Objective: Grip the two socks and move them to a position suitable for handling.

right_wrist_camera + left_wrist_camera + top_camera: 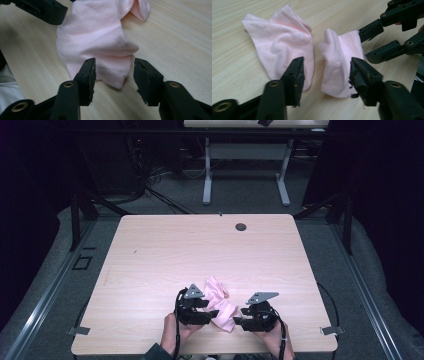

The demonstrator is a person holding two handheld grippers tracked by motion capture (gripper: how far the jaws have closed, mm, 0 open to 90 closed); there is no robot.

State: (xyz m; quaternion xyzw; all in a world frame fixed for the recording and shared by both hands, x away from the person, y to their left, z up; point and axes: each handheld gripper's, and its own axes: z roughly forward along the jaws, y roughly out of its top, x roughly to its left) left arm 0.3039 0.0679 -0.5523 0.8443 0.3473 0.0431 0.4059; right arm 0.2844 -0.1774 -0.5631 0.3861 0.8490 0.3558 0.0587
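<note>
Pink cloth (pixel 220 306) lies crumpled on the near part of the wooden table (pixel 165 250) in the high view, directly between the left gripper (pixel 206 311) and the right gripper (pixel 239 318). Each gripper is carried by a hand entering from the bottom edge, and both point inward at the cloth.

Left gripper view: the pink cloth (pixel 287 42) is folded into two lobes on the table surface (pixel 234 72). The left gripper (pixel 325 75) has its jaws partly open, straddling the near edges of both lobes; the pads stand close beside the fabric without clamping it. Opposite, the right gripper (pixel 368 42) also stands partly open, its upper jaw tip touching the far edge of the right-hand lobe.

Right gripper view: the right gripper (pixel 113 75) is partly open, with the near corner of the pink cloth (pixel 97 40) between the jaws, pads not pressing on it
</note>
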